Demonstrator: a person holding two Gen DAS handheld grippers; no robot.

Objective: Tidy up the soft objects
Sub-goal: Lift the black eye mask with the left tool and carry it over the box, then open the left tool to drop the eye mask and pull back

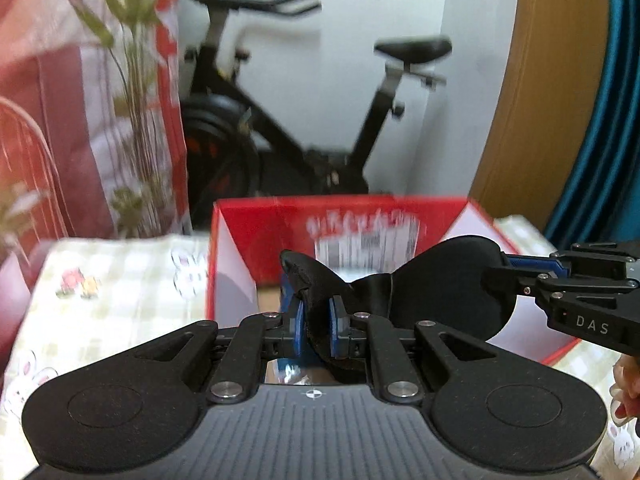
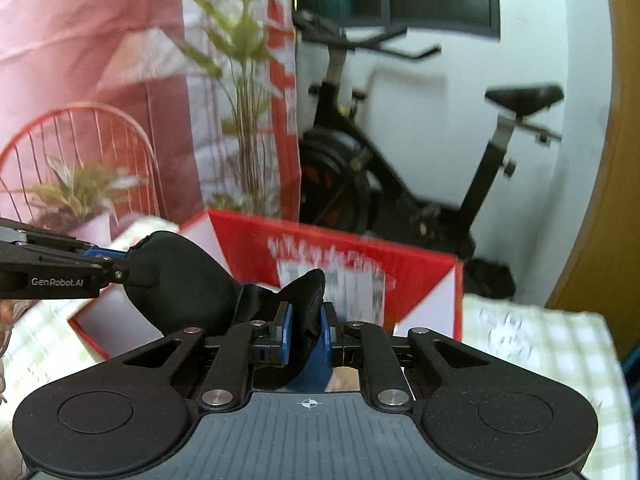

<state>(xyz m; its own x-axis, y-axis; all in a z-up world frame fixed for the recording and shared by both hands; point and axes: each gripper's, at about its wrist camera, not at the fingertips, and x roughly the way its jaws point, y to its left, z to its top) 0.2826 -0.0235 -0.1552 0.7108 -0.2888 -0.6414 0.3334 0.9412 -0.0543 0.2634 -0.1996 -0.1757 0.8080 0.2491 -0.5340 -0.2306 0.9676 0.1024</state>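
Note:
A black padded eye mask (image 1: 444, 284) hangs in the air between both grippers, above an open red and white cardboard box (image 1: 248, 216). My left gripper (image 1: 316, 320) is shut on the mask's left end. My right gripper (image 1: 516, 270) enters from the right and is shut on the other end. In the right wrist view my right gripper (image 2: 306, 330) pinches one end of the mask (image 2: 180, 272), and my left gripper (image 2: 120, 258) holds the far lobe from the left. The box (image 2: 424, 276) lies just beyond.
The box stands on a table with a checked rabbit-print cloth (image 1: 120, 280). Behind are a black exercise bike (image 1: 280, 120), a red and pink curtain (image 1: 48, 80), tall artificial plants (image 2: 244, 80), a red wire chair (image 2: 80, 152) and a wooden door (image 1: 540, 80).

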